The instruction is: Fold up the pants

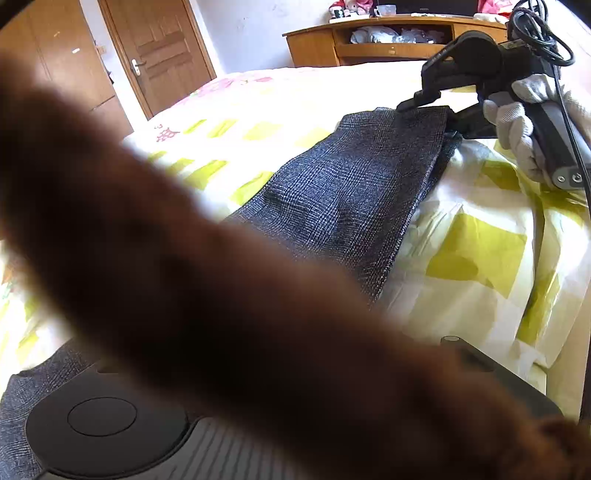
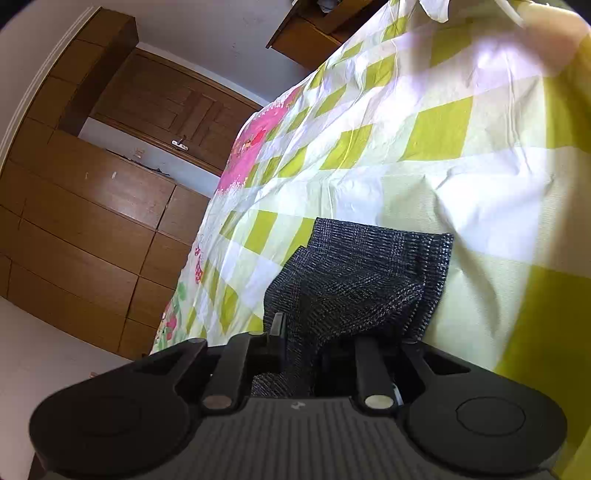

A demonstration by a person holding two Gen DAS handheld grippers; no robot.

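Note:
Dark grey checked pants (image 1: 351, 192) lie stretched along the bed. In the left wrist view, a gloved hand (image 1: 517, 125) holds my right gripper (image 1: 434, 110) at the far end of the pants, shut on their edge. The right wrist view shows the same grip, with the pants fabric (image 2: 354, 280) bunched and running in between the fingers of the right gripper (image 2: 314, 332). A blurred brown shape (image 1: 221, 277) close to the lens hides my left gripper's fingers. Only its black body (image 1: 103, 424) shows, with pants cloth (image 1: 14, 406) beside it at the lower left.
The bed has a white and lime-green checked cover (image 1: 472, 251) with pink flower prints (image 2: 255, 144). A wooden door (image 1: 162, 51) and wardrobe (image 2: 85, 206) stand beyond the bed. A wooden cabinet (image 1: 369, 40) holding clutter is at the back. A black cable (image 1: 535, 33) loops over the right gripper.

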